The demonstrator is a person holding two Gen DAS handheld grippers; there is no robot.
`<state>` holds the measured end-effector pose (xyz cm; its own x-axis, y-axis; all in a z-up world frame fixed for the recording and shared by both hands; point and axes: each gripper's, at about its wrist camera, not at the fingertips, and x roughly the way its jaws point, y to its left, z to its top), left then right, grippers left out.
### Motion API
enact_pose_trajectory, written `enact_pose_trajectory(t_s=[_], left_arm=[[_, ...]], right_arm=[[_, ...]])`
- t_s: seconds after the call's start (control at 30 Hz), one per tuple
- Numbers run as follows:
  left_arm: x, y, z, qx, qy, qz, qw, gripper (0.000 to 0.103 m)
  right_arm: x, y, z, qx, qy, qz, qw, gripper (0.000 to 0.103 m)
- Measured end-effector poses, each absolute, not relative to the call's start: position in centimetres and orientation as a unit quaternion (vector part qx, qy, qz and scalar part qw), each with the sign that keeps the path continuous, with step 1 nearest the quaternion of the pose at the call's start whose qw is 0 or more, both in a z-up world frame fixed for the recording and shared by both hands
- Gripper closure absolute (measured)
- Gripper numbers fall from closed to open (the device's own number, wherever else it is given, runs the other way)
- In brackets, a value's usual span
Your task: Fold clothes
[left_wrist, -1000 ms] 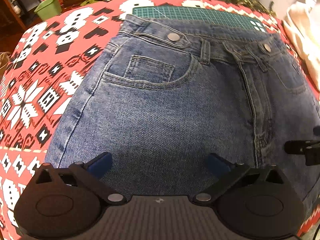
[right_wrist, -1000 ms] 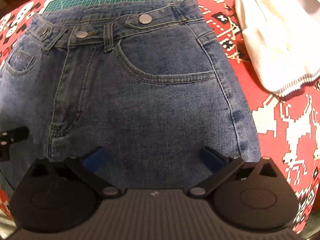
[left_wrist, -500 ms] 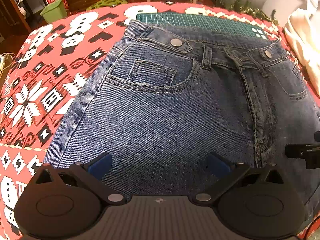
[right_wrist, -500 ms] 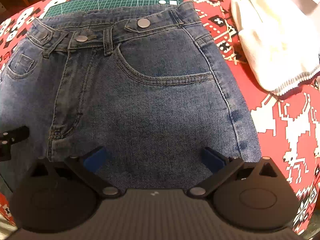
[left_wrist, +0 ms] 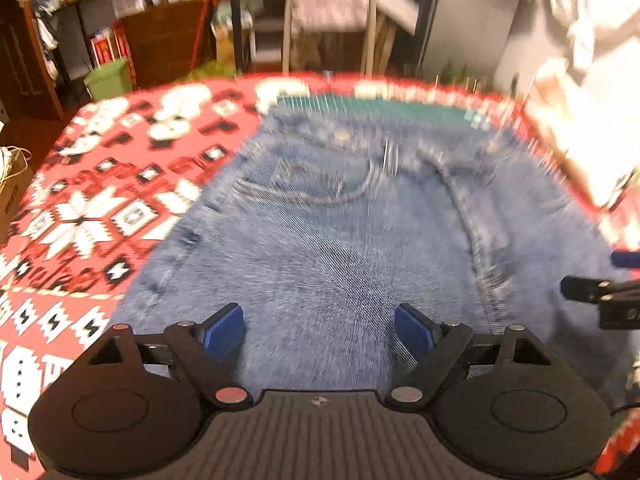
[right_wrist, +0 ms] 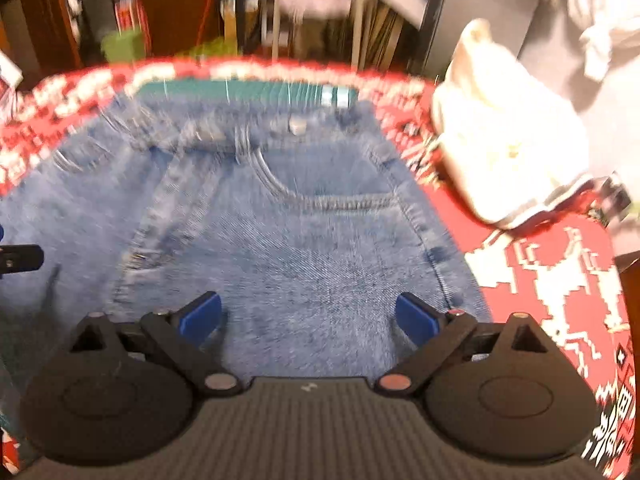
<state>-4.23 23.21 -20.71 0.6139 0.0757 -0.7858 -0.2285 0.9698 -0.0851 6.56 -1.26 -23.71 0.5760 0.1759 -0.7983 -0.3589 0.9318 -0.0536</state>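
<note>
Now my tools hang over the jeans.
Both left tool (left_wrist: 319, 330) and right tool (right_wrist: 308, 318) are spread apart, with jeans (left_wrist: 340, 248) flat right underneath.

Your left gripper (left_wrist: 319, 326): two round black discs flanking a ribbed grey centre plate, angled black link arms with silver and reddish pivot screws, and blue finger pads (left_wrist: 224, 328). Your right gripper (right_wrist: 308, 318): the same build, blue pads (right_wrist: 414, 320); a small mark on its ribbed plate, possibly a logo, is blurred.
</note>
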Motion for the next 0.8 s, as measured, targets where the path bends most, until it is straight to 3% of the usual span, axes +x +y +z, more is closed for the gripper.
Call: enact_pose_trajectory(t_s=[0.1, 0.4, 0.53, 0.8], left_arm=[[-8.0, 24.3, -18.9, -0.110, 0.393, 0.087, 0.909, 0.019], [-14.6, 31.6, -18.1, -0.182, 0.371, 0.149, 0.898, 0.024], [-15.4, 34.2, -20.3, -0.167, 0.389, 0.178, 0.888, 0.064], [-13.7, 35.1, -22.9, -0.117, 0.391, 0.155, 0.900, 0.079]], right_arm=[[2.9, -0.5, -21.6, -0.105, 0.381, 0.152, 0.906, 0.010], [-2.4, -0.6, -17.2, -0.043, 0.366, 0.187, 0.911, 0.015], [-4.2, -0.2, -16.8, -0.049, 0.366, 0.191, 0.910, 0.019], [-4.6, 0.9, -16.9, -0.045, 0.389, 0.187, 0.901, 0.021]])
